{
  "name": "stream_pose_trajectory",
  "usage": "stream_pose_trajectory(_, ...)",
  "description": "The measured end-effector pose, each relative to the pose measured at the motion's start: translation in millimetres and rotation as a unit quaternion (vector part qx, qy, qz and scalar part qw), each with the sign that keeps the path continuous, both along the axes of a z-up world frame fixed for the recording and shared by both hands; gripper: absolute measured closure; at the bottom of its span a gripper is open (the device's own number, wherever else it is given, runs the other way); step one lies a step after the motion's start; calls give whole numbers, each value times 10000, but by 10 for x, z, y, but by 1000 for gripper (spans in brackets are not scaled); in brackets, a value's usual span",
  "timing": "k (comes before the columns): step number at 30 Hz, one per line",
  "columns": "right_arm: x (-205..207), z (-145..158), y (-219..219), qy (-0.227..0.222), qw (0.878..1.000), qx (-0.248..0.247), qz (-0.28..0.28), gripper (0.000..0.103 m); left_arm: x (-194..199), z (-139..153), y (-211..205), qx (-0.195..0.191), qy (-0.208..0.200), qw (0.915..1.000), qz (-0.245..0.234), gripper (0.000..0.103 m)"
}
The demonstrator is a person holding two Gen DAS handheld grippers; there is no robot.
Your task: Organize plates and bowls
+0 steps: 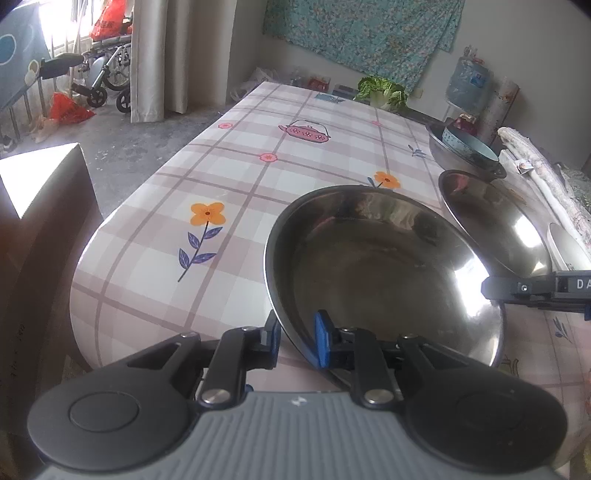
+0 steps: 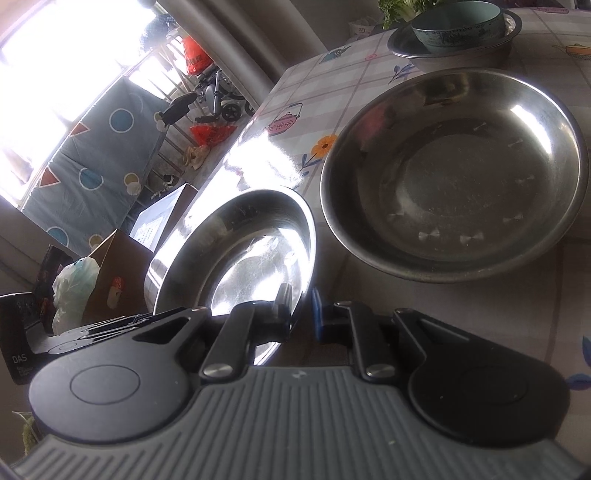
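Left wrist view: the left gripper (image 1: pixel 297 338) is seen at lower centre, its jaws clamped on the near rim of a steel plate (image 1: pixel 384 273), one blue pad (image 1: pixel 322 339) inside the rim, the other outside. The plate fills the lower right of the frame, tilted, over the checked tablecloth (image 1: pixel 236 173). At the right edge the right gripper (image 1: pixel 491 290) is seen pinching the same plate's far-right rim. A second steel plate (image 1: pixel 495 225) is placed just behind, at right, on the cloth. Further back, upper right, a steel basin (image 1: pixel 461 162) is seen holding a teal bowl (image 1: pixel 469 146).

Right wrist view: the right gripper (image 2: pixel 301 314) is closed on the rim of the tilted steel plate (image 2: pixel 240 251), lower centre-left; the rim is caught between the pads. Part of the left gripper (image 2: pixel 92 328) is visible at the lower left edge, at the plate's opposite rim. The second steel plate (image 2: pixel 454 173) lies flat on the tablecloth (image 2: pixel 280 92) at centre right, apart from the held one. The basin (image 2: pixel 454 48) with the teal bowl (image 2: pixel 458 22) is found at top right.

A cardboard box (image 2: pixel 118 273) is seen beyond the table edge at lower left.
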State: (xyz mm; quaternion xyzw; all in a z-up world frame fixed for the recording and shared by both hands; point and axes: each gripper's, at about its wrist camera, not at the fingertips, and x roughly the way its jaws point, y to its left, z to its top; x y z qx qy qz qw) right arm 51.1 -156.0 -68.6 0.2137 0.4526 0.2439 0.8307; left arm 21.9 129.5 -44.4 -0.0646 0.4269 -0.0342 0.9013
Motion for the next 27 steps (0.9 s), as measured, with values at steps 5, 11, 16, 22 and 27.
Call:
stream_pose_trajectory(5,-10,34,63,-163,9996,-236,-14,91,101,-17,24,162,31,9998,56,82)
stream_pose_trajectory(11,-9,23,122,-242,9989,-412,-12,92,92,-11,69,-126,-4,9999,-30,82)
stream_pose_trajectory(16,-61,45,93,-197,9991,-372,49,93,99,-13,144,-277,104,9995,-72,82)
stream_pose_trajectory(22,-16,66,131,-321,9979,-570,3,92,282,3,95,100,273,9996,-29,82)
stream_pose_trajectory(27,23,35,164,-347,9972,-667,-58,93,347,-8,56,160,274,9995,-32,82)
